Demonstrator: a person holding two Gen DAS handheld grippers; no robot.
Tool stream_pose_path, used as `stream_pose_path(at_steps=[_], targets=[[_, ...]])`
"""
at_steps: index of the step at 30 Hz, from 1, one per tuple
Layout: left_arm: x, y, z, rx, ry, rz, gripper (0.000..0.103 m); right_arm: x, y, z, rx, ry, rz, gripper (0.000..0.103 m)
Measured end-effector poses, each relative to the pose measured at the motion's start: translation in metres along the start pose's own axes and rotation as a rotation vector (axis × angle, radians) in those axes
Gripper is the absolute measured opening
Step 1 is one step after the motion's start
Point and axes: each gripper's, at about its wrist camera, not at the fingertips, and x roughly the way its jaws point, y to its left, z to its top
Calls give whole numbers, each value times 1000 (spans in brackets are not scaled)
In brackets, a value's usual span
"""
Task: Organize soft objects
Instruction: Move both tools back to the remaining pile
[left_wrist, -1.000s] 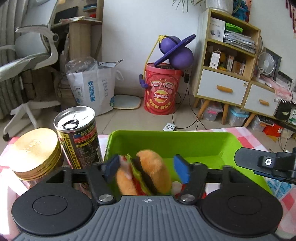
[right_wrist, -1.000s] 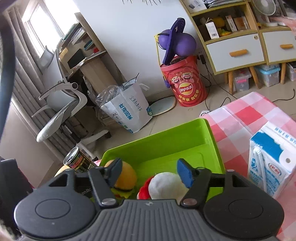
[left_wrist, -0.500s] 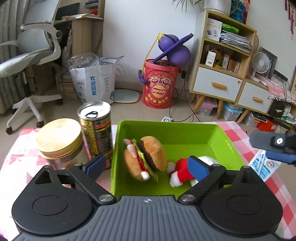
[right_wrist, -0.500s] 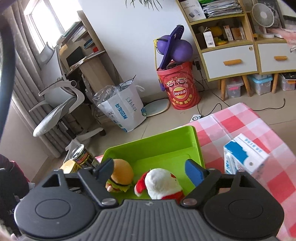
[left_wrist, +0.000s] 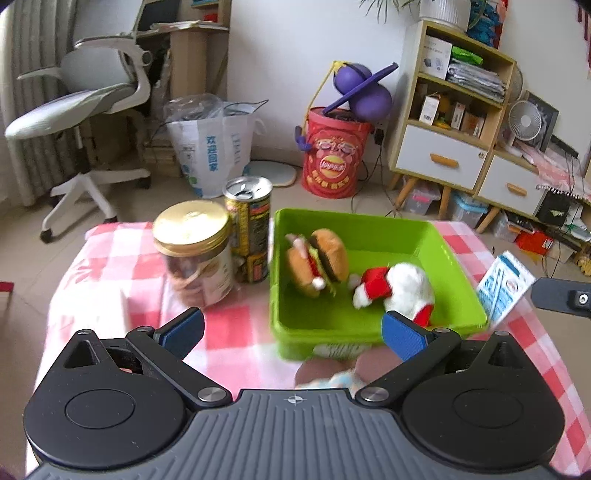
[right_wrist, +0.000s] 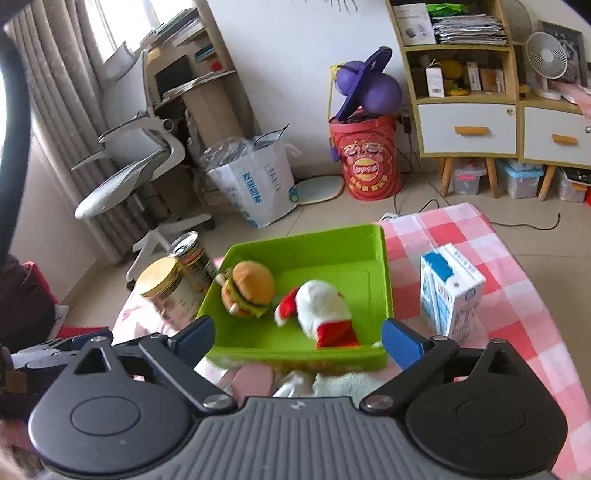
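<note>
A plush hamburger (left_wrist: 317, 261) (right_wrist: 248, 288) and a white-and-red plush Santa (left_wrist: 400, 291) (right_wrist: 322, 310) lie side by side inside the green bin (left_wrist: 369, 229) (right_wrist: 310, 243) on the checked tablecloth. My left gripper (left_wrist: 291, 330) is open and empty, held back above the bin's near edge. My right gripper (right_wrist: 298, 338) is open and empty, also above the near edge. Another soft pink and pale-blue thing (left_wrist: 332, 373) (right_wrist: 295, 380) lies on the cloth just below the bin, partly hidden by the grippers.
A gold-lidded jar (left_wrist: 194, 254) (right_wrist: 166, 284) and a drink can (left_wrist: 249, 229) (right_wrist: 190, 258) stand left of the bin. A blue-and-white milk carton (left_wrist: 502, 288) (right_wrist: 450, 291) stands right of it. The right gripper's body (left_wrist: 565, 297) shows at the left view's right edge.
My left gripper opened, let the hamburger go into the bin, and drew back and up. My right gripper opened wider and drew back too. Both toys now lie in the bin.
</note>
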Motion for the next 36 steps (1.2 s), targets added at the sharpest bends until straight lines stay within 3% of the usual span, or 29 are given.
stream_pose_path(at_steps=[10, 16, 25, 30, 32, 36], targets=[[-36, 16, -36, -34, 47, 15, 98, -22, 14, -28, 3, 95, -31, 68], [-41, 23, -62, -41, 47, 27, 98, -24, 22, -55, -22, 127, -6, 68], [-27, 35, -102, 56, 82, 45, 98, -1, 27, -94, -55, 271, -11, 68], [-11, 38, -123, 142, 77, -6, 98, 10, 30, -113, -47, 357, 26, 68], [-6, 42, -129, 156, 46, -57, 98, 14, 34, -120, -84, 363, 19, 68], [5, 47, -134, 160, 16, -90, 98, 22, 44, -136, -167, 361, 6, 68]])
